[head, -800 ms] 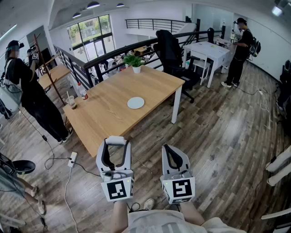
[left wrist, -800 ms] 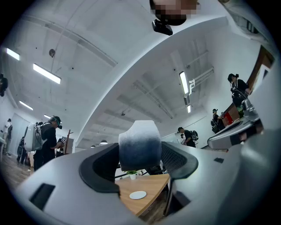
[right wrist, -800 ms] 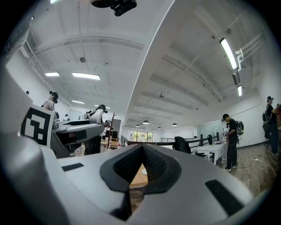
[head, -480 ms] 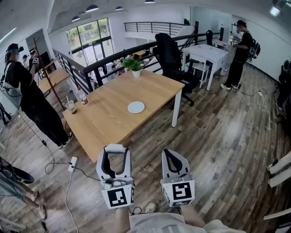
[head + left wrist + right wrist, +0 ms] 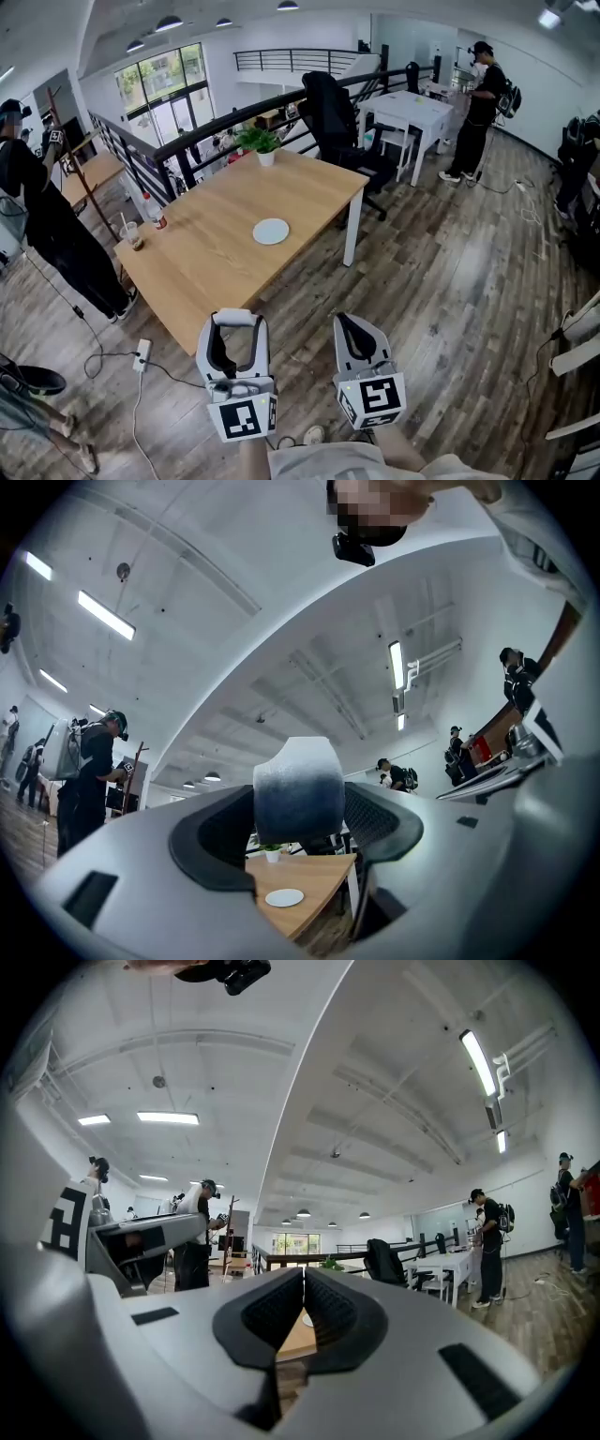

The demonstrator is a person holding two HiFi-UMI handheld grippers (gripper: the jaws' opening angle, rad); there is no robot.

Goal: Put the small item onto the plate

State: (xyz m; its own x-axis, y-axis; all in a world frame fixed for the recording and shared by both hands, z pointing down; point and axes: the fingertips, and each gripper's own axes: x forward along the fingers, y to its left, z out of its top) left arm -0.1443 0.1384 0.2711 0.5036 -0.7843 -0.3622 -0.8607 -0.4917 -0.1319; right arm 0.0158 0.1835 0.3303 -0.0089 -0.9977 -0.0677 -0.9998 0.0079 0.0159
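Note:
The small item, a white block that shades to dark blue-grey, sits between the jaws of my left gripper, which is shut on it. Both are held low in front of the person, over the wooden floor, short of the near corner of the light wooden table. A round white plate lies near the table's middle and also shows below the item as the plate. My right gripper hangs beside the left one, jaws shut with nothing between them.
A potted plant stands at the table's far edge; a cup and a bottle stand at its left end. A black office chair, a white table and a railing lie beyond. People stand at left and far right. A power strip lies on the floor.
The head view has shifted: the table and plate have slid left and lower in the picture. Both grippers keep their places and states, the left still holding the item.

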